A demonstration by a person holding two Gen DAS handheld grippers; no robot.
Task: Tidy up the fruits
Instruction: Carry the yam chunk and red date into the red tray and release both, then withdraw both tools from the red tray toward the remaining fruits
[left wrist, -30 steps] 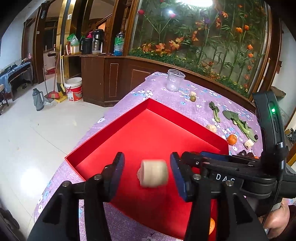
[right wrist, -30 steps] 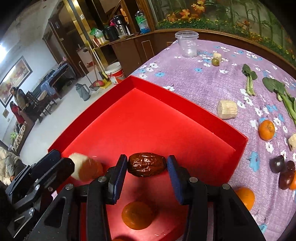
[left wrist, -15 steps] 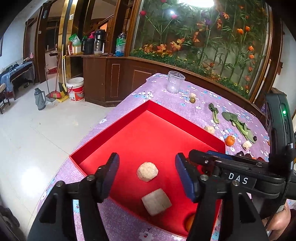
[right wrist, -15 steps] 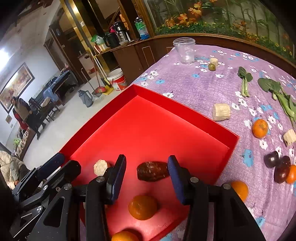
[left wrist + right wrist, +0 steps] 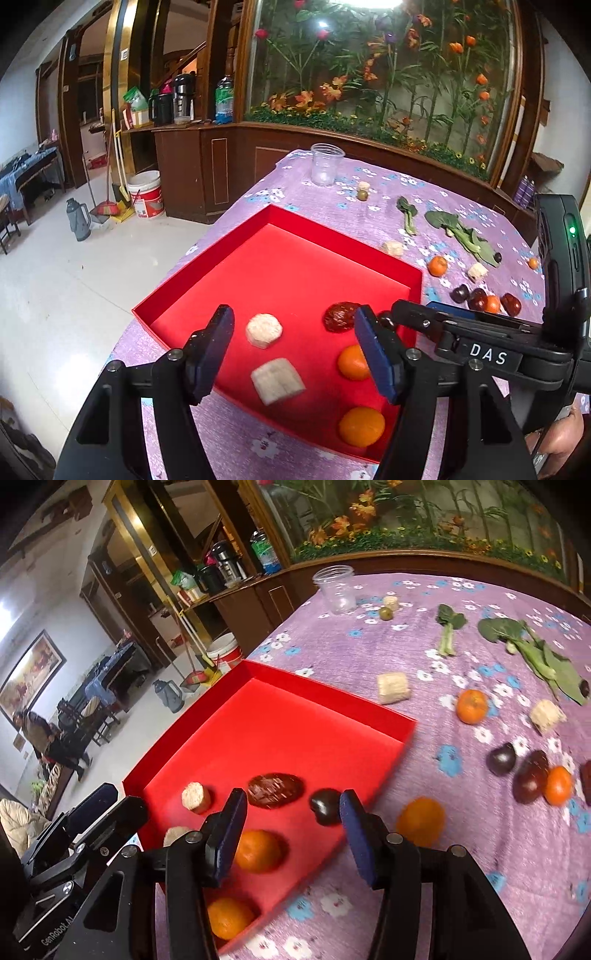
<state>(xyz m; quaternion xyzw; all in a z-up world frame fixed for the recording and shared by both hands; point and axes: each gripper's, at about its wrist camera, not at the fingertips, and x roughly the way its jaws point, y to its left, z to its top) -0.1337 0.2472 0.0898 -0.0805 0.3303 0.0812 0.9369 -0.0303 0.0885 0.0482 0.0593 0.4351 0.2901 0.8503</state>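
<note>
Both our grippers, left (image 5: 295,347) and right (image 5: 291,830), now hang spread and empty above the red tray (image 5: 207,258); the released date (image 5: 275,789) lies inside it, beside an orange (image 5: 257,851).

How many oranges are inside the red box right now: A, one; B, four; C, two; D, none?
C: two oranges lie on the floor of the red box, near its right wall; the other oranges sit outside on the purple tablecloth.
</note>
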